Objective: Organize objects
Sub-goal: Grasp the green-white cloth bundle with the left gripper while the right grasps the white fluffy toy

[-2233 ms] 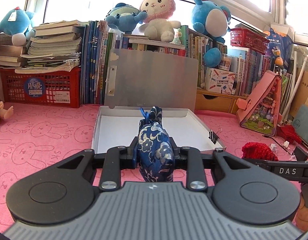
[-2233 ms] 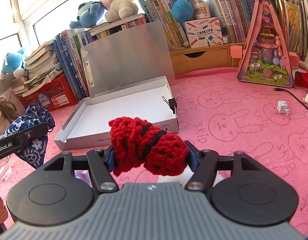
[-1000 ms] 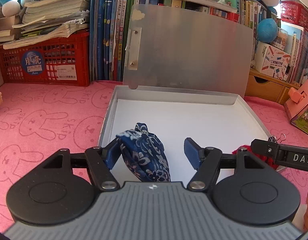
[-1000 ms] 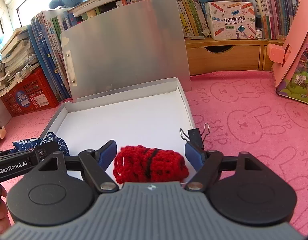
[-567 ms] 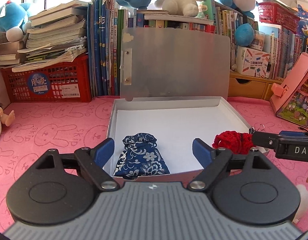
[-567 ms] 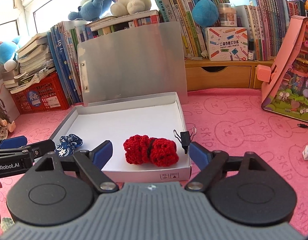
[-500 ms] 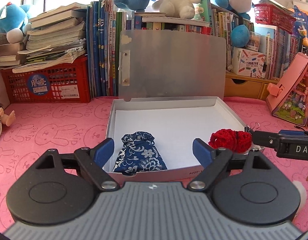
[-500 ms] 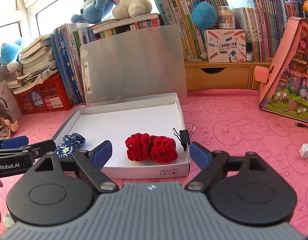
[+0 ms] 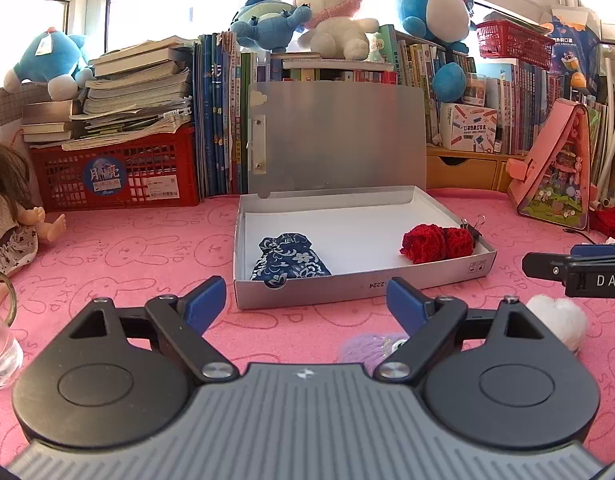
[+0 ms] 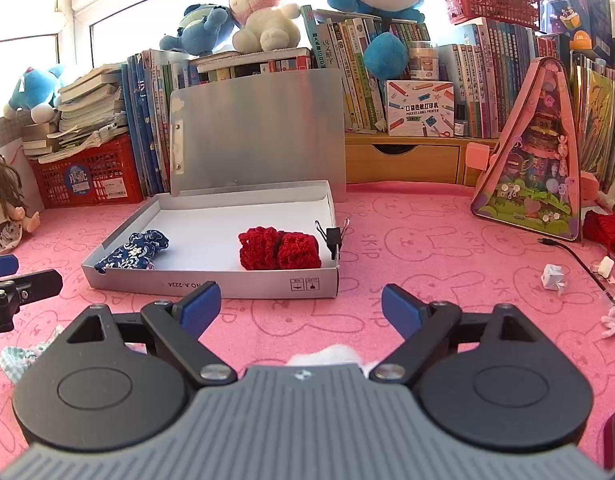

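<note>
My left gripper [image 9: 306,300] and right gripper [image 10: 300,305] both hover over the pink mat [image 9: 139,248], jaws wide and opening, nothing between them. Ahead, the grey box [image 9: 347,286] lies open, lid upright. Its front wall reads "NO.A-2224", upside down from here. Inside, at the near left corner, lies the blue pouch [image 9: 289,261], floral, its neck gathered. Near the right wall sits the red knit [image 9: 437,242], crocheted with a dark band; a black clip [image 10: 333,236] grips that wall beside it. The mat repeats "SKIP" among rabbit outlines. The other gripper's arm shows "DAS", cut off by the frame. A white fluff [image 9: 559,318] and purple fluff [image 9: 371,350] are half hidden behind my left gripper. A red crate [image 9: 115,168] bears a round label I cannot read.
</note>
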`<action>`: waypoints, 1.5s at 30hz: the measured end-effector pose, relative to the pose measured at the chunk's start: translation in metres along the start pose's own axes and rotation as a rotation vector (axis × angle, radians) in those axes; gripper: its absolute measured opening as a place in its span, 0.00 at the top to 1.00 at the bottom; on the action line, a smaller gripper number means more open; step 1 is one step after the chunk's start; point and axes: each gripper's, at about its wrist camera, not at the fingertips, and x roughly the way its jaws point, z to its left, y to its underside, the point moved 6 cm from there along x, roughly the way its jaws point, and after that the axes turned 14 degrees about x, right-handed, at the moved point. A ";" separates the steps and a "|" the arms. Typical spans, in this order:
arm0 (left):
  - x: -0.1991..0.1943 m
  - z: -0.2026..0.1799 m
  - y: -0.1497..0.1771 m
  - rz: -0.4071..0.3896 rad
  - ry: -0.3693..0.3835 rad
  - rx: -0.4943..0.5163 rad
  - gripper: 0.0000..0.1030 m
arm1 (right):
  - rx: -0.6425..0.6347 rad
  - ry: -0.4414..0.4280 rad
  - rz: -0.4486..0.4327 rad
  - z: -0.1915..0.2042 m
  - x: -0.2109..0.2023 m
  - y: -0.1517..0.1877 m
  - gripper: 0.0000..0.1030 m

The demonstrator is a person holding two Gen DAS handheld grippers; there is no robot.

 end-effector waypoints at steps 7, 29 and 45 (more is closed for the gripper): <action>-0.020 -0.003 0.026 -0.015 -0.033 0.026 0.09 | -0.067 0.056 -0.017 -0.005 -0.009 0.028 0.07; -0.006 -0.013 0.082 0.100 -0.083 -0.007 0.08 | 0.075 0.194 0.134 -0.036 0.024 0.058 0.00; -0.007 0.001 0.089 0.095 -0.032 -0.128 0.32 | 0.034 0.217 0.147 -0.031 0.027 0.060 0.00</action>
